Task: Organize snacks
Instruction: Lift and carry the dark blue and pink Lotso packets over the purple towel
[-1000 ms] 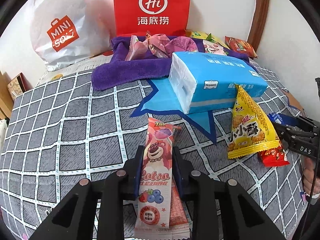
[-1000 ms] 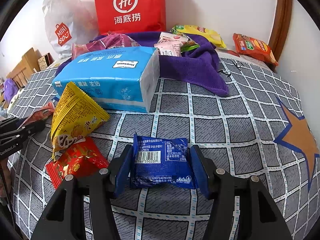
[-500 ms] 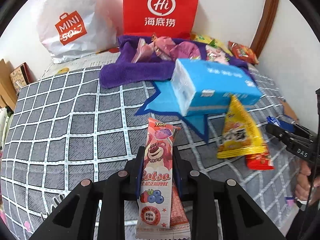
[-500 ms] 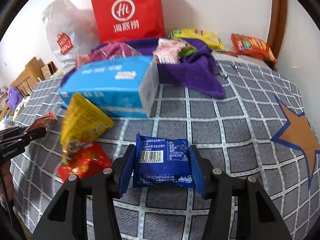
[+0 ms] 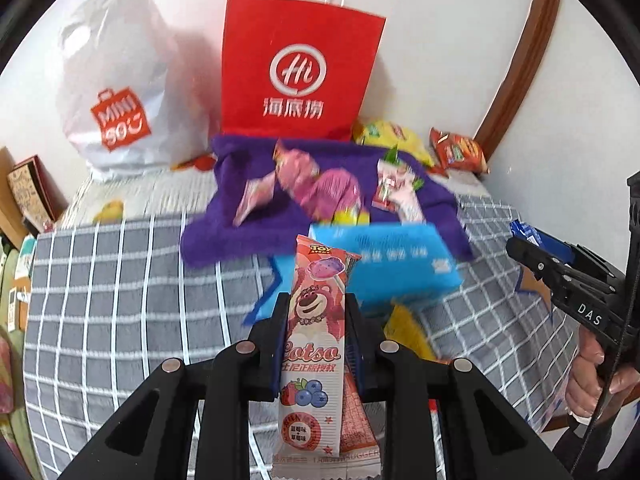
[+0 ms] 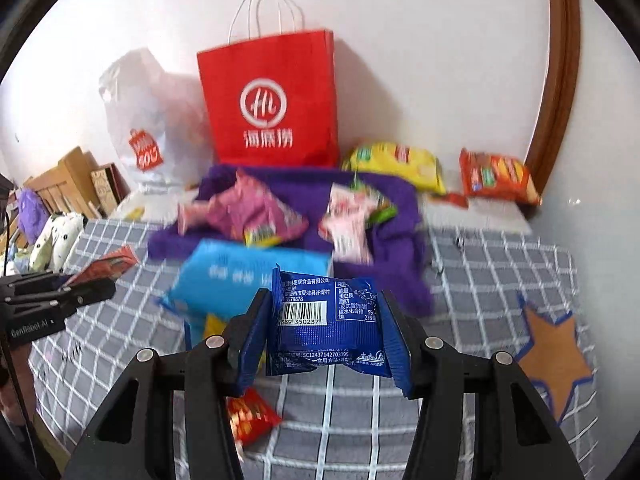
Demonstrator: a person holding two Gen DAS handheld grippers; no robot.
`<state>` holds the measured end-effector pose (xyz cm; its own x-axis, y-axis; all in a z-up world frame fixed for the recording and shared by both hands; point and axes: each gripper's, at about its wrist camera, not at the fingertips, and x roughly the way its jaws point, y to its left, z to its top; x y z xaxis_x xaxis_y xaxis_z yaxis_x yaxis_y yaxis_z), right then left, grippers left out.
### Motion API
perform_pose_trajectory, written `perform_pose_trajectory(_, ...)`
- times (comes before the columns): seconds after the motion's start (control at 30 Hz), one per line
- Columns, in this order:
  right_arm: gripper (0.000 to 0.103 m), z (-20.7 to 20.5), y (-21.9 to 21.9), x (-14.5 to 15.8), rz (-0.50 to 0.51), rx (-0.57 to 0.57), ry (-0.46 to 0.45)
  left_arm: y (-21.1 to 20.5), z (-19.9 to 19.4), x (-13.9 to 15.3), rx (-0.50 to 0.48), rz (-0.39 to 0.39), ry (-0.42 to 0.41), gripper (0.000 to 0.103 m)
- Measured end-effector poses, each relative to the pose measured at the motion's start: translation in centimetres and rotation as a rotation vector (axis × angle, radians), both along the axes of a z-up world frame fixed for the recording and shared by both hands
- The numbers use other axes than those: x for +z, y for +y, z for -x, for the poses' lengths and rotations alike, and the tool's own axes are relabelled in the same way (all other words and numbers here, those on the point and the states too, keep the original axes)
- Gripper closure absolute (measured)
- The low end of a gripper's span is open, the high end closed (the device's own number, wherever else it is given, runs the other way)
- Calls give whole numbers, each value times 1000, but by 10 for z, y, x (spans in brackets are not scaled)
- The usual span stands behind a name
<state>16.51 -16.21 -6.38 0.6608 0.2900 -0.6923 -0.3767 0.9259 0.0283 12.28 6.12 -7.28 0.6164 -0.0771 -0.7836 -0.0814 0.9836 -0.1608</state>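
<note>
While clear above the bed (image 6: 500, 280): left jaws clenched on pink snack stick (image 5: 316, 344), right on blue packet (image 6: 328, 324).

Bright, motion-blurred, edge-warped fisheye views

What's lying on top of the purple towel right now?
On the purple towel: a pink-purple snack bag and a pink-white packet, both blurred. The blue tissue pack hides the towel's near edge, so anything there is unseen.
</note>
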Motion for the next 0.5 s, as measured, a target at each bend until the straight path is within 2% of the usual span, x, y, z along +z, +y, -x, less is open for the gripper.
perform_pose_trajectory(0.2, 50, -29, 11, 33, -16, -3, -31, 8, -32, 24, 13, 12, -10, 80)
perform_pose_trajectory(0.5, 50, -92, 30, 60, -88, 5, -30, 35, -83, 52, 52, 40, -49, 80)
